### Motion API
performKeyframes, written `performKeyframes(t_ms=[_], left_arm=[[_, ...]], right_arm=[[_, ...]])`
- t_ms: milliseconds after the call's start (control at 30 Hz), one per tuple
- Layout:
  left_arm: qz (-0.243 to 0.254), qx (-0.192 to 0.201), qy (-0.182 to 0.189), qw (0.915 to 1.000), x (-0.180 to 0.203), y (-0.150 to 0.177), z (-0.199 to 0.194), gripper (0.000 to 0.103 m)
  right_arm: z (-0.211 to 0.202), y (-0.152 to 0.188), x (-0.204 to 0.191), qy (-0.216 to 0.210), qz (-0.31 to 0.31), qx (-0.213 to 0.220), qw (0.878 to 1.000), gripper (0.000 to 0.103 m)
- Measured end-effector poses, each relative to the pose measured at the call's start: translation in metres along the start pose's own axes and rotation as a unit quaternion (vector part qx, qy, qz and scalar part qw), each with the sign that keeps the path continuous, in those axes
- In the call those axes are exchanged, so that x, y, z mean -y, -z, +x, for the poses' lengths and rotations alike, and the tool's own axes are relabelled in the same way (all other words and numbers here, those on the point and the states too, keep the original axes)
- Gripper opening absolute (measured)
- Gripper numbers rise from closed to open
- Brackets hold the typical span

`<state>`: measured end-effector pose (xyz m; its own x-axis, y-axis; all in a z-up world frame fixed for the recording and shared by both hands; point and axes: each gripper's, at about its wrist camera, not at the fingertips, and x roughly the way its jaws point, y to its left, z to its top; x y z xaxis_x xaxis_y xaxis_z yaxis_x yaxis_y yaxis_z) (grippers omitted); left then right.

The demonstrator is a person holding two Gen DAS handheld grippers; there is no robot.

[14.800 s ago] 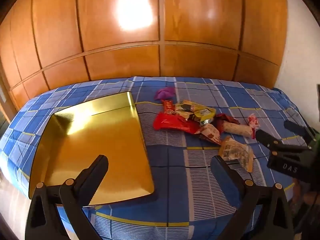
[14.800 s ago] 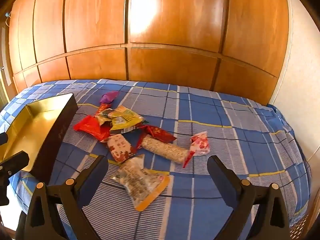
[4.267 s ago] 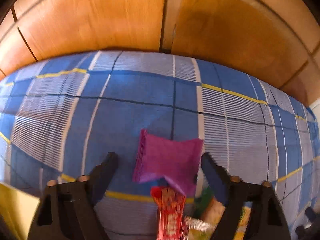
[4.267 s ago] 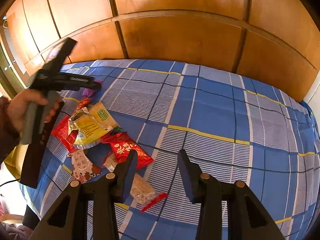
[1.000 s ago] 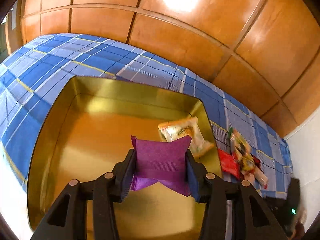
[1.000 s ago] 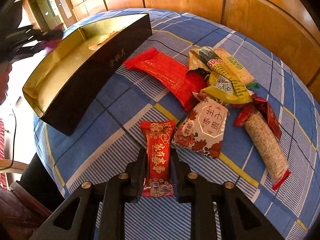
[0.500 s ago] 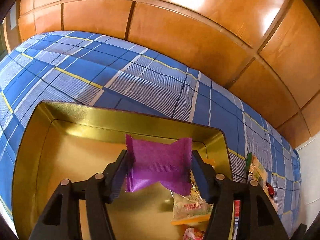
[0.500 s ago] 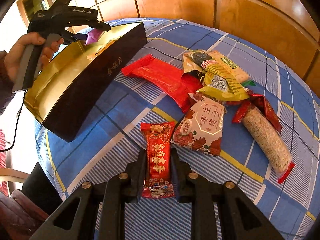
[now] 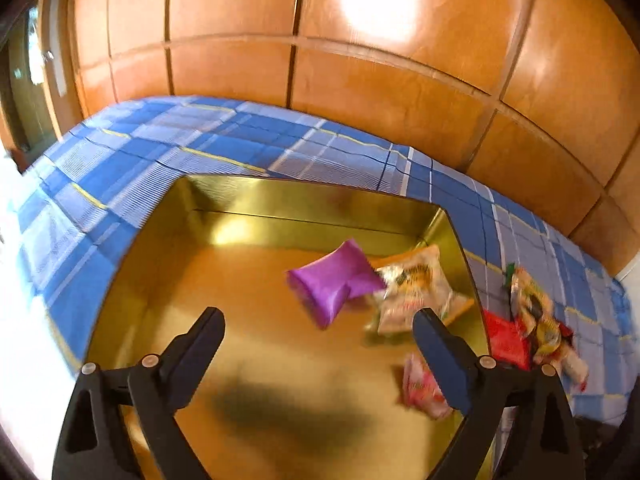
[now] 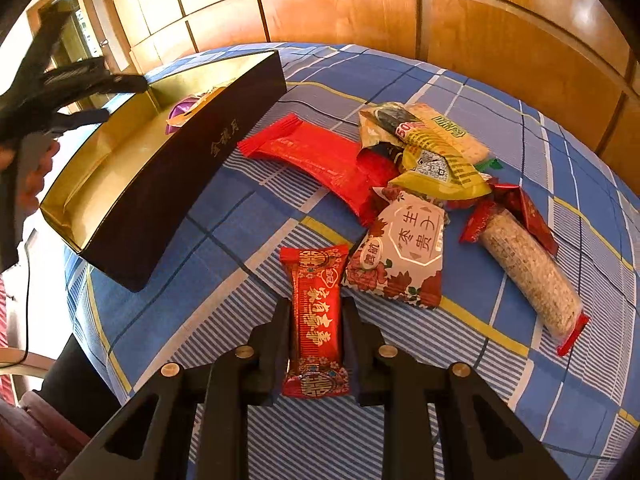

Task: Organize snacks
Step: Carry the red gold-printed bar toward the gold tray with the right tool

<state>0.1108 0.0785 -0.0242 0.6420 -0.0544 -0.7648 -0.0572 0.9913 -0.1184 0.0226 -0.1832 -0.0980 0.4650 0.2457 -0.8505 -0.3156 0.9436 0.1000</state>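
Observation:
My left gripper (image 9: 318, 318) hangs over the gold tray (image 9: 160, 272), its jaws opening wide with nothing between the pads. The purple packet (image 9: 332, 280) is loose in the tray just ahead, against a pale packet (image 9: 416, 288); a pink packet (image 9: 420, 388) lies nearer. From the right wrist view the purple packet (image 10: 182, 110) shows over the tray's dark wall (image 10: 192, 168), with the left gripper (image 10: 116, 96) above it. My right gripper (image 10: 316, 304) is shut on a small red snack bar (image 10: 314, 272) just over the cloth.
A pile on the blue check cloth (image 10: 520, 128): a long red wrapper (image 10: 316, 160), yellow-green packets (image 10: 432, 148), a flowered packet (image 10: 404, 252) and a rice roll (image 10: 528, 264). Wooden panels (image 10: 360, 8) stand behind. A person's hand (image 10: 36, 164) holds the left gripper.
The left gripper has opened and let go of the purple packet, which now lies in the tray beside the pale packet. The right gripper stays shut on the red bar, unmoved.

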Motion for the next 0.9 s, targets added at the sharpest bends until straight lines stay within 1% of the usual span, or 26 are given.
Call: performKeyframes(t_ms=[67, 100, 167, 267, 433, 767, 900], left_arm=[[0.010, 0.020, -0.021, 0.9995, 0.004, 0.011, -0.014, 0.101], [0.012, 0.026, -0.026, 0.9993, 0.005, 0.014, -0.018, 0.103], [0.014, 0.043, -0.033, 0.9984, 0.006, 0.022, -0.030, 0.103], [0.013, 0.053, -0.037, 0.9978, 0.007, 0.026, -0.041, 0.103], [-0.003, 0.053, -0.024, 0.9983, 0.002, 0.033, -0.052, 0.103], [-0.011, 0.043, -0.036, 0.9983, -0.010, 0.046, -0.052, 0.103], [-0.017, 0.042, -0.030, 0.9985, -0.015, 0.050, -0.053, 0.103]], right_arm=[[-0.001, 0.000, -0.001, 0.002, -0.001, 0.000, 1.000, 0.025], [-0.001, 0.000, -0.001, 0.003, -0.001, -0.001, 1.000, 0.025], [-0.001, 0.000, -0.001, 0.004, 0.004, -0.001, 1.000, 0.025], [-0.001, 0.001, -0.001, 0.008, 0.010, 0.002, 1.000, 0.025], [-0.003, 0.004, -0.006, 0.022, 0.007, 0.010, 1.000, 0.025], [-0.005, 0.005, -0.013, 0.037, 0.019, 0.010, 0.999, 0.025], [-0.007, 0.002, -0.013, 0.040, 0.034, 0.003, 0.999, 0.023]])
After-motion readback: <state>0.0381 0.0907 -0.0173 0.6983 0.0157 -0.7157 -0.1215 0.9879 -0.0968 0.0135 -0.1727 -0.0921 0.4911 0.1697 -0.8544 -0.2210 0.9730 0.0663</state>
